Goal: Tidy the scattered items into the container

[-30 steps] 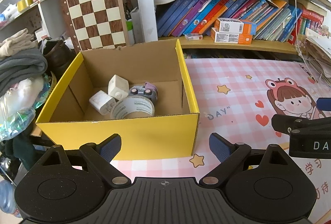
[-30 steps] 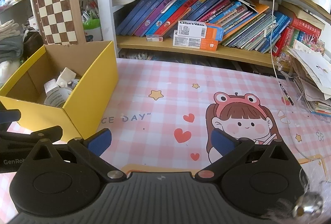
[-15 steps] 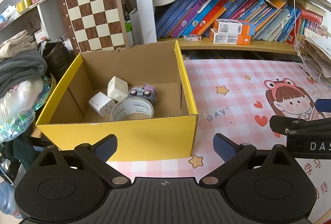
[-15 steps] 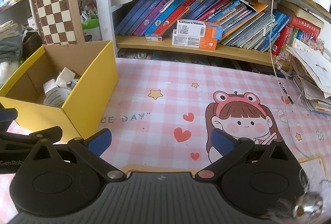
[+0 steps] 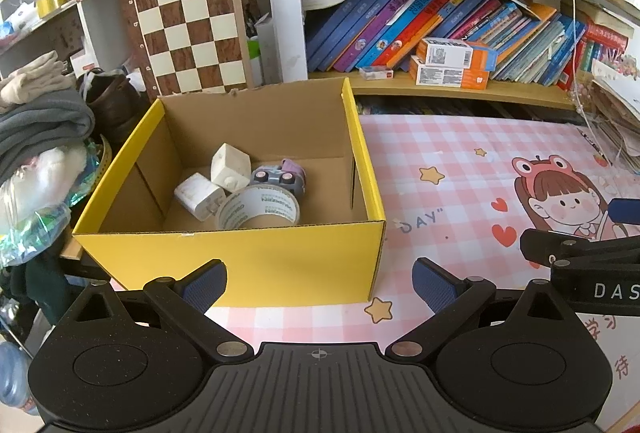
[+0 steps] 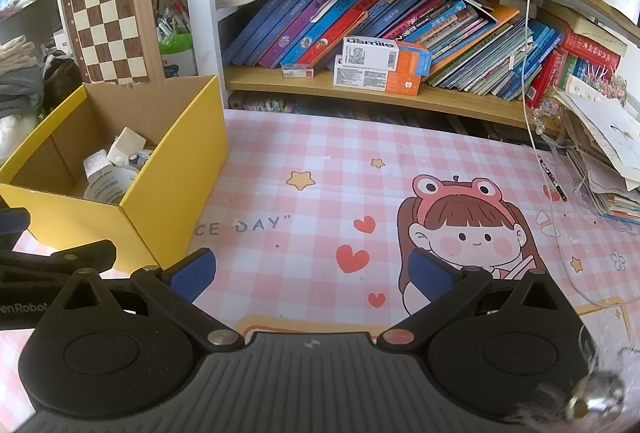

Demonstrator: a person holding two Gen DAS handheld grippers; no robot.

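Observation:
A yellow cardboard box [image 5: 256, 261] [image 6: 168, 185] stands at the left of the pink checked mat [image 6: 320, 161]. Inside it lie a roll of tape [image 5: 258, 211], two white cube-shaped blocks [image 5: 230, 167] and a small grey-purple toy car [image 5: 282, 179]. In front of the box's near wall my left gripper [image 5: 318, 283] stands open and holds nothing. Over the mat to the right of the box, my right gripper [image 6: 312, 271] is open and just as empty. Part of the right gripper's arm [image 5: 580, 253] shows at the right edge of the left wrist view.
A bookshelf with leaning books [image 6: 360, 17] and small cartons [image 6: 380, 67] runs along the back. A chessboard [image 5: 188, 33] leans behind the box. Folded clothes and bags [image 5: 36, 137] pile up at the left. Papers and a white cable [image 6: 592, 153] crowd the right edge.
The left gripper's fingers have spread slightly wider. Both hands have stayed put, and the box and its contents are unmoved.

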